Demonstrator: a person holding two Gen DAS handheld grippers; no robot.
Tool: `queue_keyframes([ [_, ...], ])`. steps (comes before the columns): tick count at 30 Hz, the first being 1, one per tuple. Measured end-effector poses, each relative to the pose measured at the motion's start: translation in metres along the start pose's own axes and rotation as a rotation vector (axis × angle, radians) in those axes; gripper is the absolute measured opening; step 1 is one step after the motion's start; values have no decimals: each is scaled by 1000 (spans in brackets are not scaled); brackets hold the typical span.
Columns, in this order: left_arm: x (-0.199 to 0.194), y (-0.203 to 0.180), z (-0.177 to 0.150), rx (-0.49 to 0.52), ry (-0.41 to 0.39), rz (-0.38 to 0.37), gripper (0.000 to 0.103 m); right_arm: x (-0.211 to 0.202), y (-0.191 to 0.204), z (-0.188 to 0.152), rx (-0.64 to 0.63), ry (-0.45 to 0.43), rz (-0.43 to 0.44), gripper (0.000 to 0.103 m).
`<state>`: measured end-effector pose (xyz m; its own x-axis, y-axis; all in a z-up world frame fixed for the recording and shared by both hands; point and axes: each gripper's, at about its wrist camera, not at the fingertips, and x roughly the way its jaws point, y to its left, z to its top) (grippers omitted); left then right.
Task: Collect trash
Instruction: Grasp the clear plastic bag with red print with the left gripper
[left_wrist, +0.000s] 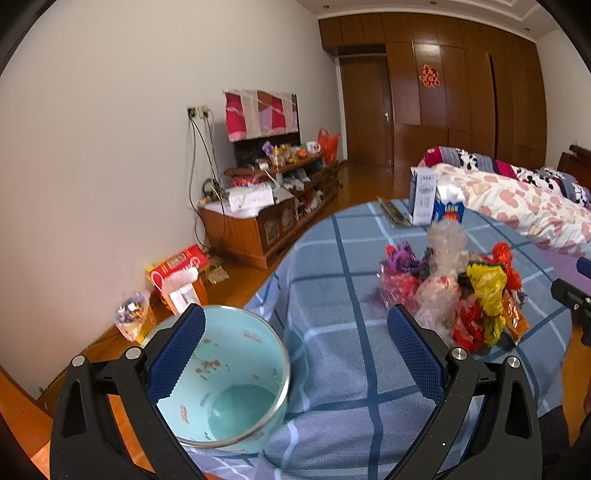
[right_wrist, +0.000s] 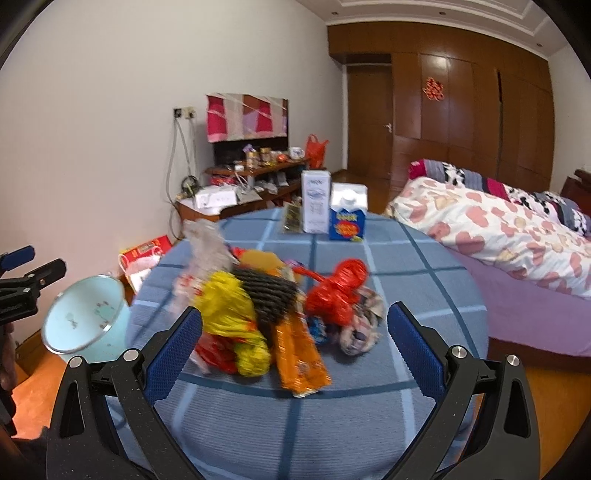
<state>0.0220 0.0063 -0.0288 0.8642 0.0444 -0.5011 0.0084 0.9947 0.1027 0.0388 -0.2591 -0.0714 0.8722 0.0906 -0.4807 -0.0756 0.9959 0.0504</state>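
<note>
A pile of crumpled wrappers and plastic bags lies on the round table with a blue checked cloth; it also shows in the left wrist view. A light blue bin stands tilted at the table's left edge. My left gripper is open, its left finger inside the bin's rim. In the right wrist view the bin sits far left under the left gripper. My right gripper is open and empty, just in front of the pile.
A white carton and a blue carton stand at the table's far side beside a dark packet. A bed with a heart-patterned quilt is on the right. A cluttered wooden cabinet lines the left wall.
</note>
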Motion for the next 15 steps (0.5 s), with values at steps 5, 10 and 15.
queue_keyframes([
  [5,14,-21,-9,36,38,-20,97,11,-18,-11,19,29,-39,98],
  [10,23,-41,-16,73,58,-41,97,18,-26,-16,27,45,-51,98],
  [15,43,-62,-21,94,91,-60,97,26,-30,-21,26,55,-62,98],
])
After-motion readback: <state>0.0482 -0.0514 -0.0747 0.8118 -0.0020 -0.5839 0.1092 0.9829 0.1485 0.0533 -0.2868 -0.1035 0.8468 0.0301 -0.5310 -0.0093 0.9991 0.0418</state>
